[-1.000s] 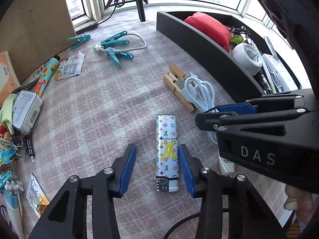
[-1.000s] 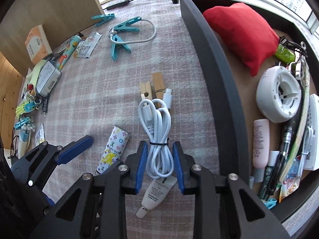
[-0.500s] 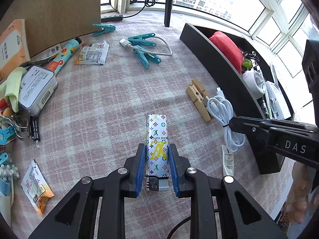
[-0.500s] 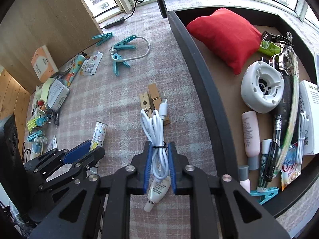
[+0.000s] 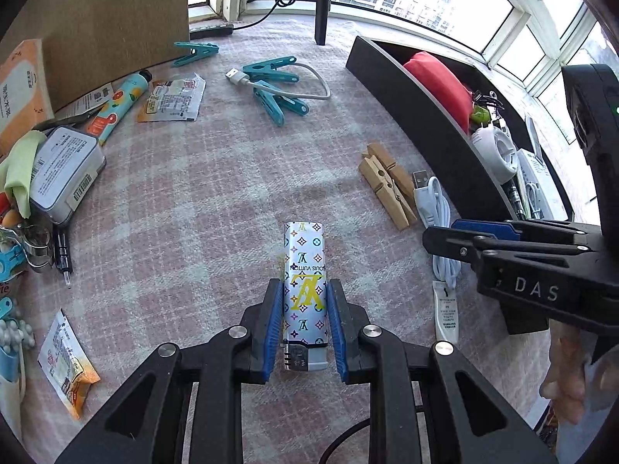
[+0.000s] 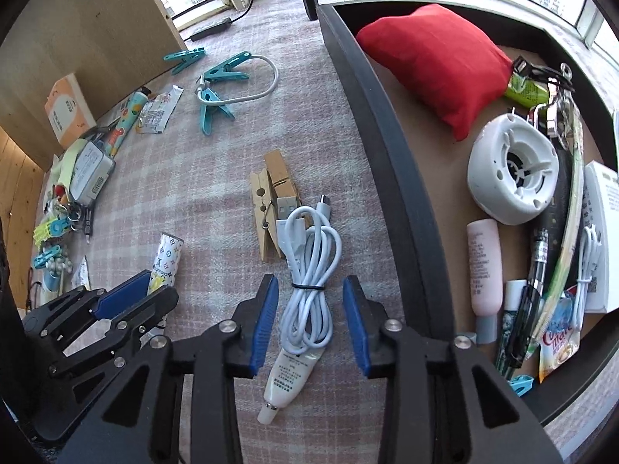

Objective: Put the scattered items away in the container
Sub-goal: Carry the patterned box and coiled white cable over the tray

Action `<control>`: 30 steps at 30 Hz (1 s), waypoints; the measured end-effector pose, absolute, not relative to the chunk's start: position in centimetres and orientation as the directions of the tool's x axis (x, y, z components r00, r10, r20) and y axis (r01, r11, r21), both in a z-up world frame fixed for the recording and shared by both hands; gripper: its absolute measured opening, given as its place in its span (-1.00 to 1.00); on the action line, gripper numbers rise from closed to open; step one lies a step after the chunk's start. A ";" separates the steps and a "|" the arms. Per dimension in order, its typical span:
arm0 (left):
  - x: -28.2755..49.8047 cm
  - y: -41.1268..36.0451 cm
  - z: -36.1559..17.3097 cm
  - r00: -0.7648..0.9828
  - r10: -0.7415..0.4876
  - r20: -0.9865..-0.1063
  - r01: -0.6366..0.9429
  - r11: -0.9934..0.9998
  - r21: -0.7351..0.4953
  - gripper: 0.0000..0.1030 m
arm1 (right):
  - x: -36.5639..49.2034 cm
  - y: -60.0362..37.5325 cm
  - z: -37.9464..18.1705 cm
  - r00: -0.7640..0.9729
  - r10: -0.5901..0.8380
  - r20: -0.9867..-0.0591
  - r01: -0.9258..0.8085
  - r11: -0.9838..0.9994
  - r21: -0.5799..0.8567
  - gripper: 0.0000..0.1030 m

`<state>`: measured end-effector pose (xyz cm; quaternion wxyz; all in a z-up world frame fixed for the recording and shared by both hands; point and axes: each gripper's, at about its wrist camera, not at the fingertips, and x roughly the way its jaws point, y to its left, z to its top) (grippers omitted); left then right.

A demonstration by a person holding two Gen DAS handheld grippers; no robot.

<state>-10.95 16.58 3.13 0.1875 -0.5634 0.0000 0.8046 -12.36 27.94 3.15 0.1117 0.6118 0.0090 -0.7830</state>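
Note:
My left gripper [image 5: 303, 324] is shut on a white patterned lighter [image 5: 304, 282], its blue pads pressing both long sides; the lighter points away over the pink checked cloth. The right wrist view also shows that lighter [image 6: 167, 255] in the left gripper [image 6: 135, 297]. My right gripper [image 6: 309, 321] hangs over a coiled white USB cable [image 6: 309, 270]. Its jaws are opening, with the coil between the pads and gaps on both sides. A small white tube [image 6: 288, 379] lies under the cable's near end. The black container [image 6: 387, 135] stands just right of the cable.
Two wooden clothespins [image 6: 271, 208] touch the cable's far end. Teal clips [image 5: 278, 89] with a short white cable, sachets [image 5: 172, 98], a tin [image 5: 65, 170] and a cardboard wall [image 5: 108, 19] lie farther left. In the container are a red pouch [image 6: 433, 62], a white round device [image 6: 514, 178] and tubes.
The left jaws closed onto the lighter and stayed there. The right jaws closed tight on the cable, then spread apart again; the cable lies in the same place.

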 end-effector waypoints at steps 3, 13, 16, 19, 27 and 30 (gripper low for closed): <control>-10.9 16.8 3.2 -0.292 0.306 -0.906 -0.306 -0.928 -0.214 -0.58 | -12.4 27.0 2.7 -0.228 -0.129 -0.965 0.202 -0.976 0.082 -0.61; -11.0 17.6 7.3 -0.346 0.364 -0.865 -0.337 -0.908 -0.247 -0.58 | -10.2 28.1 7.7 -0.348 -0.215 -0.912 0.166 -0.972 0.166 -0.63; -11.1 19.5 9.3 -0.355 0.406 -0.842 -0.377 -0.887 -0.268 -0.58 | -9.8 29.9 9.8 -0.404 -0.198 -0.893 0.121 -0.979 0.163 -0.63; -11.1 22.0 10.8 -0.342 0.459 -0.820 -0.422 -0.855 -0.302 -0.58 | -9.4 32.7 11.2 -0.439 -0.180 -0.880 0.063 -0.983 0.170 -0.63; -9.8 31.6 13.7 -0.316 0.527 -0.789 -0.567 -0.772 -0.289 -0.58 | -9.9 39.2 12.2 -0.482 -0.074 -0.873 -0.095 -0.986 0.136 -0.63; -9.3 34.7 14.4 -0.322 0.528 -0.785 -0.597 -0.757 -0.264 -0.58 | -9.7 41.5 12.3 -0.488 -0.041 -0.872 -0.146 -0.981 0.128 -0.62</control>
